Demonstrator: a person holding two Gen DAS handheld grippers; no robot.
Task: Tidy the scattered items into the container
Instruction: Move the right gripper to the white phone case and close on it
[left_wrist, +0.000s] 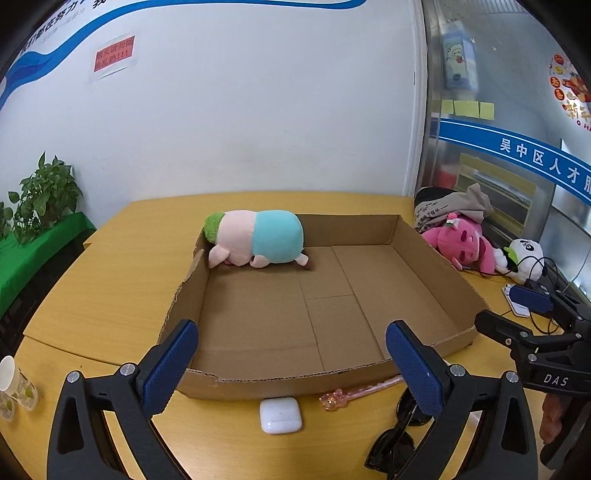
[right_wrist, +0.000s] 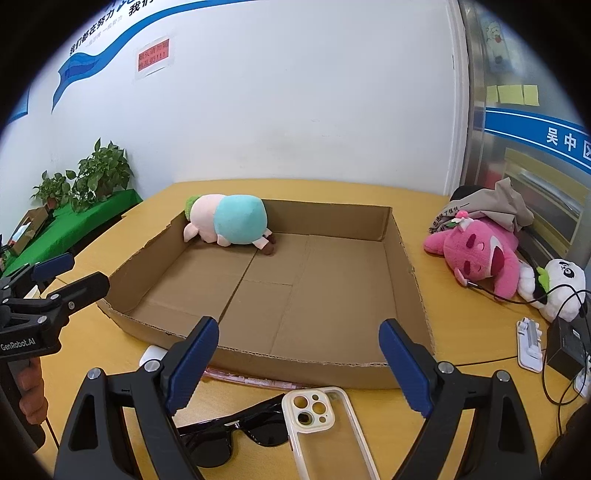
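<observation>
Both claws, left claw (left_wrist: 291, 369) and right claw (right_wrist: 299, 363), are hovering wide open and empty, next targeting the sunglasses (right_wrist: 236, 435) outside the cardboard tray (right_wrist: 417, 291).

1. A yellow wooden table (left_wrist: 110, 288) is carrying everything.
2. A shallow cardboard box (right_wrist: 410, 266) is sitting at its centre.
3. At 6 o'clock of the box, a white earbud case (left_wrist: 280, 415), a pink wand (left_wrist: 334, 400), black sunglasses (right_wrist: 236, 430) and a cream phone case (right_wrist: 325, 435) are lying just beside its near wall.
4. At 3 o'clock, a pink plush (right_wrist: 480, 258) and a panda plush (right_wrist: 561, 288) are resting near grey clothing (right_wrist: 506, 206).
5. At 8 o'clock, a paper cup (left_wrist: 9, 376) is standing.
</observation>
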